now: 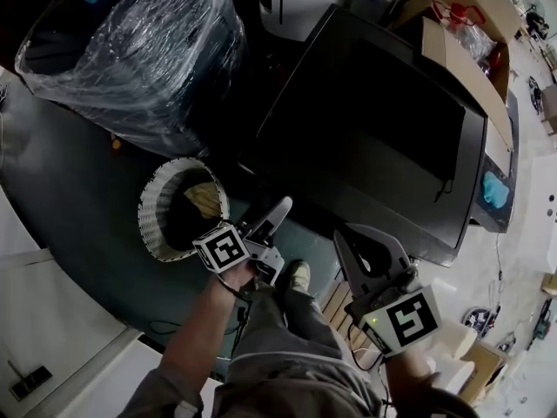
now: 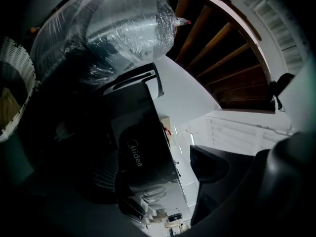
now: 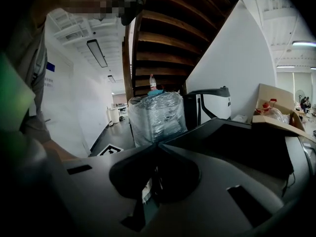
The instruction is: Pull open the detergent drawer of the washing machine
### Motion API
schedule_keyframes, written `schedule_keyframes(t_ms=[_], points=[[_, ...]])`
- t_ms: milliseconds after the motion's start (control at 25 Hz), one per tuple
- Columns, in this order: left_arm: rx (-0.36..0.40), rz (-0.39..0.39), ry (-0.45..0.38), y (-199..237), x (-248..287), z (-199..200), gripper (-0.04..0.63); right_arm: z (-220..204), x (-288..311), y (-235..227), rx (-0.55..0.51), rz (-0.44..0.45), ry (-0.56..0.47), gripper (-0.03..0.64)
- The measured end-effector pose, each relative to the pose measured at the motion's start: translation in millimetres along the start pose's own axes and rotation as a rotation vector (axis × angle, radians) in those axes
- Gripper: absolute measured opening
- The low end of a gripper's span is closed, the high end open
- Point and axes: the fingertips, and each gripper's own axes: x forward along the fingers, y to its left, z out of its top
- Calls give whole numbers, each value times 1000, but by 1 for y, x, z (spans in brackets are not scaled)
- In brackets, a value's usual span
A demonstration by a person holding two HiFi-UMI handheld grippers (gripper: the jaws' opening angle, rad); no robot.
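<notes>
The black washing machine (image 1: pixel 365 129) fills the middle of the head view, seen from above. In the left gripper view its dark front panel (image 2: pixel 136 152) carries a brand name. I cannot pick out the detergent drawer in any view. My left gripper (image 1: pixel 274 229) hangs in front of the machine's near left corner. It (image 2: pixel 143 174) is open, with nothing between its jaws. My right gripper (image 1: pixel 346 238) hovers at the machine's near edge, apart from it. Its tips (image 3: pixel 159 144) meet, so it is shut and holds nothing. The machine's top (image 3: pixel 256 147) lies just beyond them.
A white laundry basket (image 1: pixel 178 207) stands left of the left gripper. A large plastic-wrapped bundle (image 1: pixel 130 42) sits at the upper left, and an open cardboard box (image 1: pixel 470 33) behind the machine. Wooden stairs (image 2: pixel 222 58) rise overhead. The person's shoe (image 1: pixel 298 275) is between the grippers.
</notes>
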Motion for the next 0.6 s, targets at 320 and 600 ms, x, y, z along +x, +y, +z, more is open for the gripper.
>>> schedule_keyframes(t_ms=[320, 600], points=[[-99, -17, -64, 18, 8, -9, 454, -20, 12, -9, 14, 29, 27, 31], [-136, -3, -89, 34, 11, -12, 462, -24, 21, -5, 48, 51, 27, 31]])
